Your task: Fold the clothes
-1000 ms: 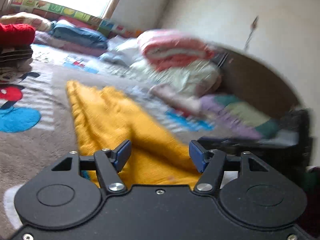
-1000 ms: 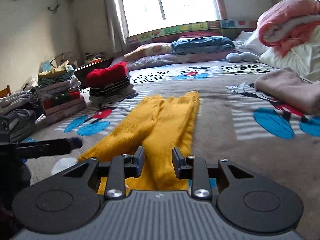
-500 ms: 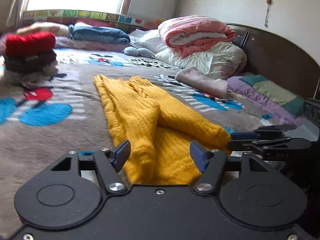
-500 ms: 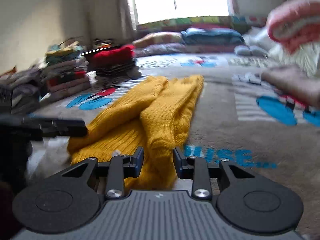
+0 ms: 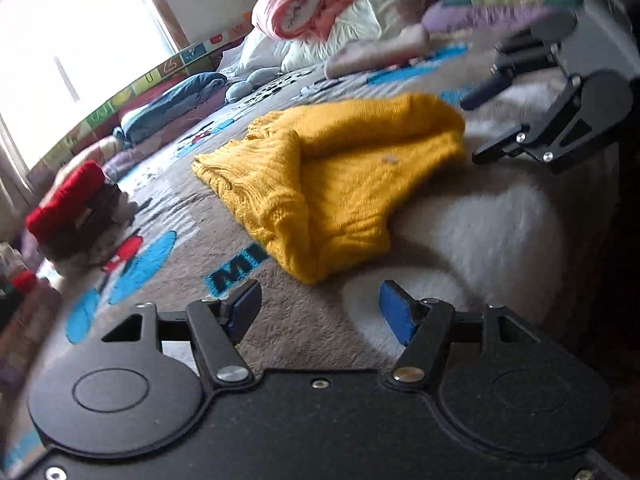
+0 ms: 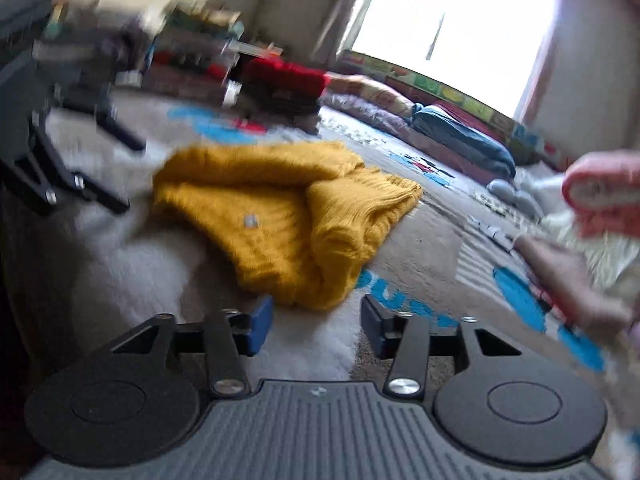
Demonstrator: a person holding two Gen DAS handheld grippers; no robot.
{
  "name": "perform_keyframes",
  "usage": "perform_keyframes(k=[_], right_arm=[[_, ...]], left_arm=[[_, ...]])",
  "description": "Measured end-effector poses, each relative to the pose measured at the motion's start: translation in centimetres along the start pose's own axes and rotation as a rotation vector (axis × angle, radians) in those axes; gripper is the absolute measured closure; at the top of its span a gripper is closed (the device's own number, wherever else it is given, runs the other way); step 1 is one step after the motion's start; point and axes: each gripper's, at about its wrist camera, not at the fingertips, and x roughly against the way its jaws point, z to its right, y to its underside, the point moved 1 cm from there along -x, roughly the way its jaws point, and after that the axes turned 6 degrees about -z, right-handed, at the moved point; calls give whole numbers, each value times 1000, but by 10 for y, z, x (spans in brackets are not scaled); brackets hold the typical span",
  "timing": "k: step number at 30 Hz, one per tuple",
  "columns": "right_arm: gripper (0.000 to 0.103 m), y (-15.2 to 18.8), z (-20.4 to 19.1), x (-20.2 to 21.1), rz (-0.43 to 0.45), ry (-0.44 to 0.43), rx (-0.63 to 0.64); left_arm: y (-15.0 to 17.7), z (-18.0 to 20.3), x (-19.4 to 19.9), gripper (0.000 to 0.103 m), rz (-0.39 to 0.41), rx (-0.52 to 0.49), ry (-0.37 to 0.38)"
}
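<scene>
Released and now bunched, yellow sweater lies ahead of both tools — left tool, right tool — spread wide, empty.

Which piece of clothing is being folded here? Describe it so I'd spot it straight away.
Start from the bed's grey cartoon-print blanket, which fills most of both views. Near its front edge, just ahead of both open tongs, lies the mustard-yellow knit sweater, bundled into a loose fold. No other garment lies alone in mid-blanket; the rest sit in stacks, like the red-topped pile further back.
</scene>
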Motion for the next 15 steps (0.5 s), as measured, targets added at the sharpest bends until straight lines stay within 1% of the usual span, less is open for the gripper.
perform_keyframes(k=[4,7,10,12,13,14,15], right_arm=[[48,-5,-24,-10,3,35,196],[48,-8,-37,-14,-8,58,330],[48,-12,-41,-15,-32,42,410],[50,-18,-38,-16,-60,5,445],[51,-21,-35,-15,-71,-10,453],[55,-25,-32,-15,-83,-25,462],[56,-26,-30,-14,-84,-30,466]], left_arm=[[-5,3,-11,38,4,-23,-66],[-8,7,-17,38,16,-40,-92],[-10,9,-21,38,31,-54,-104],[-11,9,-21,38,36,-60,-109],[-11,10,-21,38,38,-68,-113],[-10,11,-21,38,39,-76,-117],[-10,12,-20,38,41,-84,-121]])
